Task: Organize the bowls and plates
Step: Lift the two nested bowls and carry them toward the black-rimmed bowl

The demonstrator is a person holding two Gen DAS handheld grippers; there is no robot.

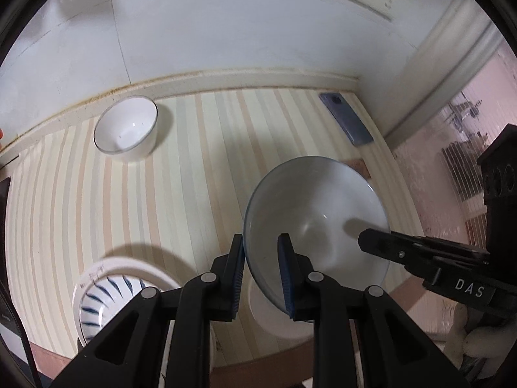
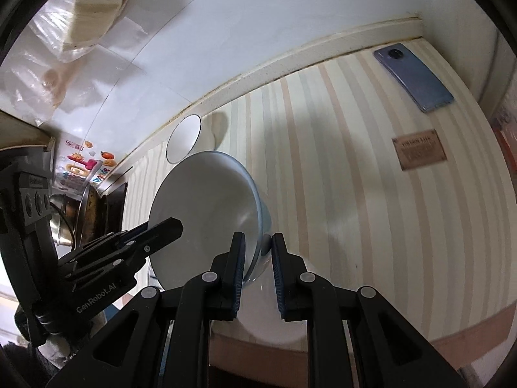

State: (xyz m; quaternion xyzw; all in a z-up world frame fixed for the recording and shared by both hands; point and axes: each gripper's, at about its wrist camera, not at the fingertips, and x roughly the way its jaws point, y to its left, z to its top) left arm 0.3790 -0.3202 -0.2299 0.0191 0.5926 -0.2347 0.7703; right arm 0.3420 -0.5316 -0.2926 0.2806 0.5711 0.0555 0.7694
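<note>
A wide bowl (image 1: 316,223) with a pale blue rim and white inside hangs tilted above the striped table (image 1: 194,177). My left gripper (image 1: 260,268) is shut on its left rim. From the right, my right gripper (image 1: 371,242) reaches in over the opposite rim. The right wrist view shows the same bowl (image 2: 206,213), with my right gripper (image 2: 257,268) shut on its near rim and my left gripper (image 2: 171,226) coming in from the left. A small white bowl (image 1: 126,129) stands by the back wall. A blue-striped bowl (image 1: 103,297) sits at the near left.
A blue phone (image 1: 345,118) lies at the back right corner, near a brown label (image 2: 420,148). A white round dish (image 2: 274,310) lies under the held bowl at the table's front edge. A plastic bag (image 2: 80,16) hangs on the wall; pots (image 2: 84,213) stand left.
</note>
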